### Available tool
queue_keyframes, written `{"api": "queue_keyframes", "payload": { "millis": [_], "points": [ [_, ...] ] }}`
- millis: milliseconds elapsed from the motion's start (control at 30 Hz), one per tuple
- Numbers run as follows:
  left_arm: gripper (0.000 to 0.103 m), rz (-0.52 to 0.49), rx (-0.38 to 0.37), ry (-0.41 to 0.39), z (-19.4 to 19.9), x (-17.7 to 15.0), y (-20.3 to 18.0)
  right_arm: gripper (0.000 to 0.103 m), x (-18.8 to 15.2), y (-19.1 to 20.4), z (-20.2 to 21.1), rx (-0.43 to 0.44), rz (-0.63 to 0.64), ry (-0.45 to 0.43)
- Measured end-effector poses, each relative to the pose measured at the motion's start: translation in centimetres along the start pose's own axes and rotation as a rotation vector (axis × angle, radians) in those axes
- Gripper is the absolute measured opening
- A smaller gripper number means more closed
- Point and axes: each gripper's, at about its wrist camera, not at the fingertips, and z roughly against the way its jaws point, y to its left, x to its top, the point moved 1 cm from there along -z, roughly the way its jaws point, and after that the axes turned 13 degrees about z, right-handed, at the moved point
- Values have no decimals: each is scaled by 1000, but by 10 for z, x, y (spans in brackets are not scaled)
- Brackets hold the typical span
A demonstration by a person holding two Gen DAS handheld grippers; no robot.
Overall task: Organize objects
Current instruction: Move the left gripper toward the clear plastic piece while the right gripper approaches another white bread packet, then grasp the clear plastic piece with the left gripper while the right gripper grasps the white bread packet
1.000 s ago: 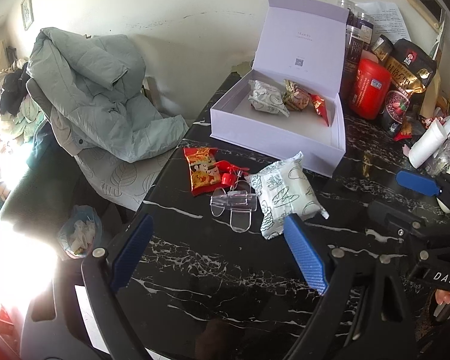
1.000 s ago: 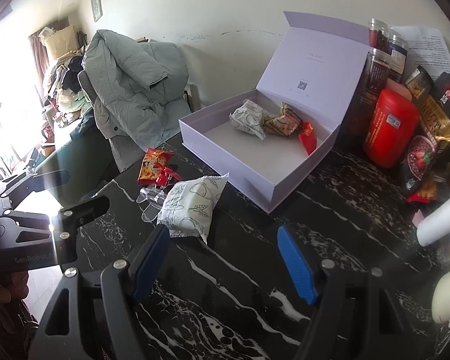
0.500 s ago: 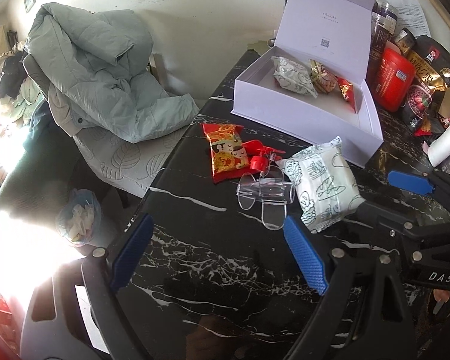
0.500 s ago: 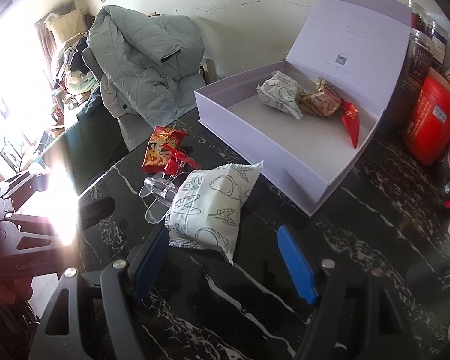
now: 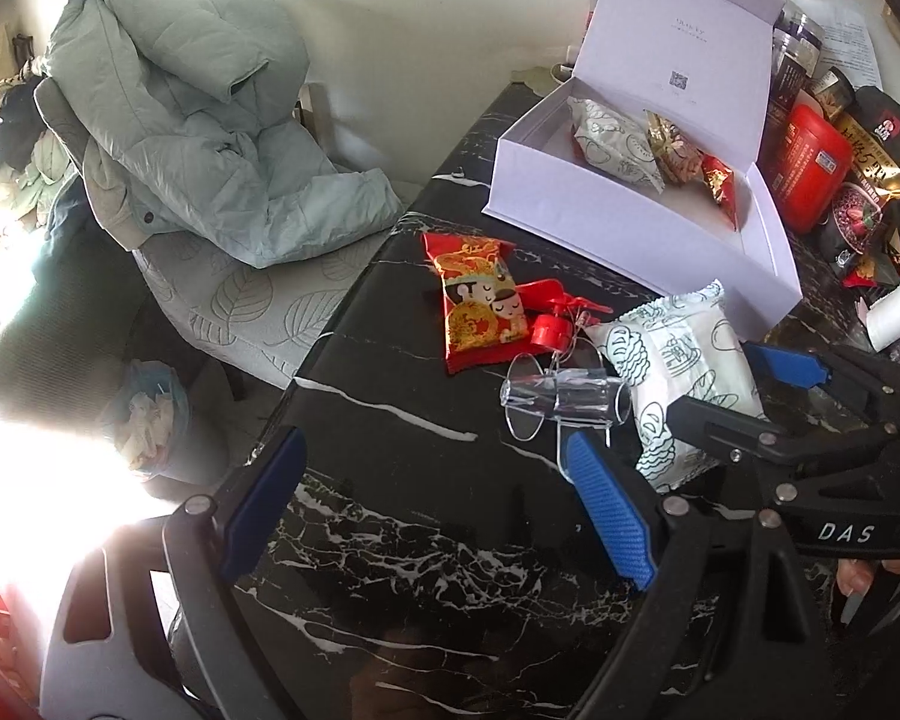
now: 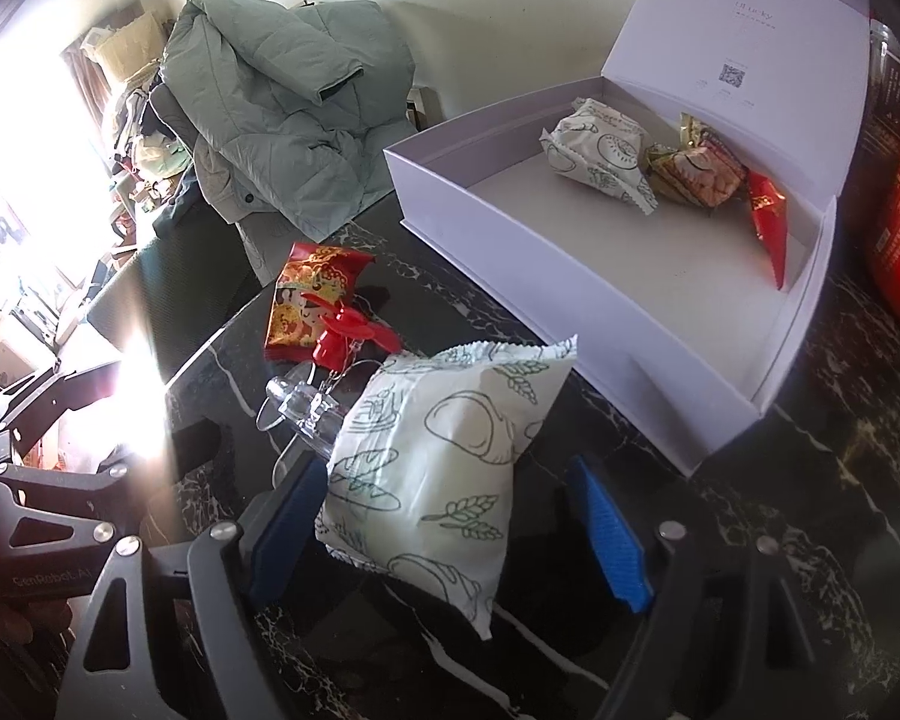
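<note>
The right hand-held gripper (image 6: pixel 450 516) is opening, its jaws straddling the white packet (image 6: pixel 444 456) without pressing it. Best to center it between the pads, sink lower, then close gently so the soft bag doesn't slip. The packet lies on the surface (image 6: pixel 780 570) just before the box (image 6: pixel 600 306). The left hand-held gripper (image 5: pixel 438 510) gapes empty.

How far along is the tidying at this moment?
Done: three snack packets lie in the white box. In hand: nothing yet; the right gripper has its jaws opening around the white bread packet. Left on the table: that packet, the red snack packet and the clear plastic piece.
</note>
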Motion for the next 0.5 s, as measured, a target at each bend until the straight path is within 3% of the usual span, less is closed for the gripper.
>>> {"api": "queue_keyframes", "payload": {
  "millis": [167, 300, 500],
  "points": [
    [88, -12, -21, 17, -5, 0, -7, 83, -4, -7, -5, 35, -28, -4],
    [88, -23, -43, 27, -10, 0, -16, 67, -7, -11, 0, 61, -28, -27],
    [88, -48, -75, 40, -18, -2, -32, 66, -15, -19, 7, 41, -32, -25]
  ]
}}
